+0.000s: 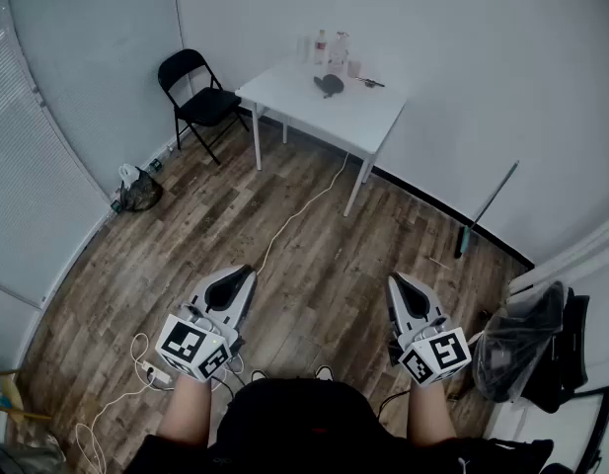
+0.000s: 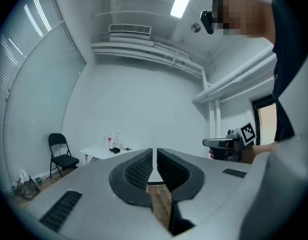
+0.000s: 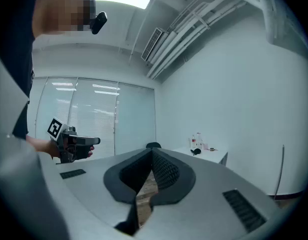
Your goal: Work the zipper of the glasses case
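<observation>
Two grippers, one in each hand, held level above the wood floor and well apart from each other.
Left gripper [image 1: 248, 271]: jaws together with only a hairline slit between the ribbed pads, nothing in them.
Right gripper [image 1: 393, 280]: jaws together as well, nothing between.

One white table [image 1: 314, 115] stands in the far corner, well away from both grippers. On it lies one dark rounded item, the glasses case [image 1: 330, 85] — too small to make out its zipper, or whether it is open or shut. Behind it are some bottles [image 1: 331, 47], two or three; I cannot fix the count.

One black folding chair [image 1: 197, 95] stands just left of the table.
One white cable [image 1: 302, 203] runs from under the table across the floor; its near end is hidden behind the left gripper.
One power strip [image 1: 156, 372] lies at lower left.
One pole [image 1: 487, 208] leans on the right wall.
Two bags — a dark bag [image 1: 136, 192] by the blinds, and a larger bag heap [image 1: 526, 339] at right, partly cut off by the frame edge.
</observation>
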Demonstrator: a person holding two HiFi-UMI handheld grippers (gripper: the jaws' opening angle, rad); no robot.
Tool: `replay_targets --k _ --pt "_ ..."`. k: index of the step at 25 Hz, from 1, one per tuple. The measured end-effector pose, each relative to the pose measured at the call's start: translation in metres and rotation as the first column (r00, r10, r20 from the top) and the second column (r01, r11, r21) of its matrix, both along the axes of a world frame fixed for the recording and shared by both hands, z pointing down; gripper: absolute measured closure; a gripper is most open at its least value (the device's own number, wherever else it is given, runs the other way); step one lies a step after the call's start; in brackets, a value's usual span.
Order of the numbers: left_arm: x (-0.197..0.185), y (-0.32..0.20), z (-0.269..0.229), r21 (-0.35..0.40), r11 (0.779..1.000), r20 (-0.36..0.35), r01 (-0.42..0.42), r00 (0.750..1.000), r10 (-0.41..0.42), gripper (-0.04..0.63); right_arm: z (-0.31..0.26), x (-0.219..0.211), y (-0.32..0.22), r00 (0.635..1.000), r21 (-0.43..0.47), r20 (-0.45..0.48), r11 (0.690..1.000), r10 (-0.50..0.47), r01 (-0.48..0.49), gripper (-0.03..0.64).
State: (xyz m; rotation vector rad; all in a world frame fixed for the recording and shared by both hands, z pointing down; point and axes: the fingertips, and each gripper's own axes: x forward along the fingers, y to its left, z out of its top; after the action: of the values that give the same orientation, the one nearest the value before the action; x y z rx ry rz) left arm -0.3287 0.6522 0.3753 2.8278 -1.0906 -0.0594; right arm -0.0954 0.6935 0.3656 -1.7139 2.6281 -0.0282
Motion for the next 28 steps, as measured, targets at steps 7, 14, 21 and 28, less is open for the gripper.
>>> replay_targets --k 7,14,21,28 --pt "-0.004 -0.008 -0.002 0.011 1.0 0.009 0.015 1.0 -0.015 0.552 0.003 0.0 -0.005 1.0 -0.003 -0.01 1.0 -0.003 0.003 0.598" --pt "0.004 -0.014 0.0 0.007 1.0 0.013 0.013 1.0 -0.014 0.552 -0.001 0.007 -0.013 1.0 0.007 -0.008 1.0 -0.007 0.007 0.598" --pt "0.024 -0.018 0.002 -0.005 1.0 0.012 0.011 1.0 -0.011 0.552 -0.001 0.03 -0.02 0.999 0.009 0.05 1.0 0.007 -0.007 0.598" --pt "0.079 -0.029 -0.001 0.005 1.0 -0.021 0.013 1.0 -0.013 0.552 -0.012 0.084 -0.025 0.997 0.06 0.079 0.998 -0.001 -0.004 0.598"
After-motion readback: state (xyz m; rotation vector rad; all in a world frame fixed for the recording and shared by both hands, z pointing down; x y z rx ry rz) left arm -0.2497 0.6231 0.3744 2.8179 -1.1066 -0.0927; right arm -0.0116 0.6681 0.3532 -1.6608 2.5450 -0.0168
